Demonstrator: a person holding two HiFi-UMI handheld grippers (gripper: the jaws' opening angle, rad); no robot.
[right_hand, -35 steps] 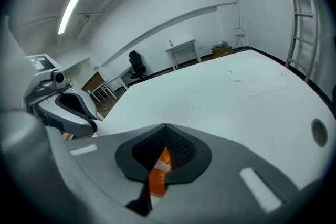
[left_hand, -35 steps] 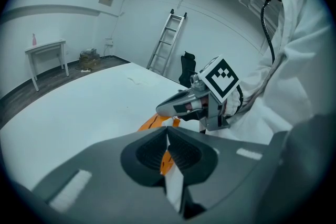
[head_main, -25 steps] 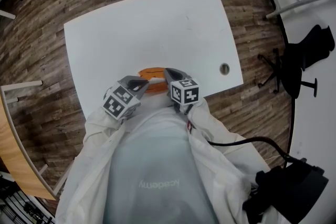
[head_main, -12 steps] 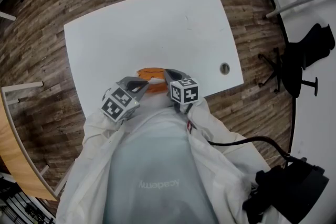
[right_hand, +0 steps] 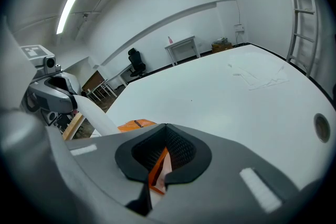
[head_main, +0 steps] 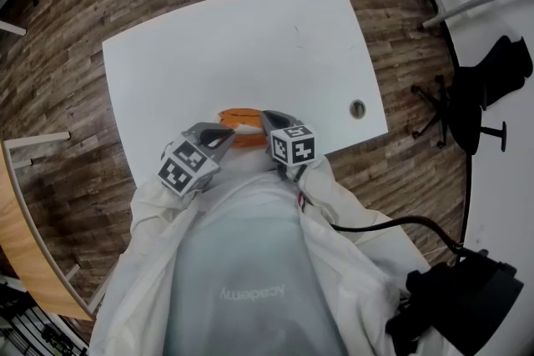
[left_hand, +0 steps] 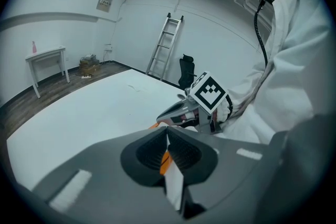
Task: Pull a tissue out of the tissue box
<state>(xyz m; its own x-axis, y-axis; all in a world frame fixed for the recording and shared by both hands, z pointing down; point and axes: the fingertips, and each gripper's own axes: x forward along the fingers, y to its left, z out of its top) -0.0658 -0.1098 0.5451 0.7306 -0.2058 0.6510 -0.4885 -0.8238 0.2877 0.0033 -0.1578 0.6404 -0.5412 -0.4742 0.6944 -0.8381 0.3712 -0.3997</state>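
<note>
Jaws of the right gripper (right_hand: 163, 157) clamp the orange tissue box (right_hand: 134, 124) at the bench (head_main: 250, 37) near edge; the left gripper (left_hand: 168, 152) has its jaws pinching a tissue (left_hand: 173, 186), seemingly partly out.

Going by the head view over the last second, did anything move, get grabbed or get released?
The left gripper has slid slightly down and left in the head view, away from the orange tissue box, with its jaws shut on the white tissue. No new grip or release shows. The right gripper stays clamped on the box, which has not shifted on the table.
</note>
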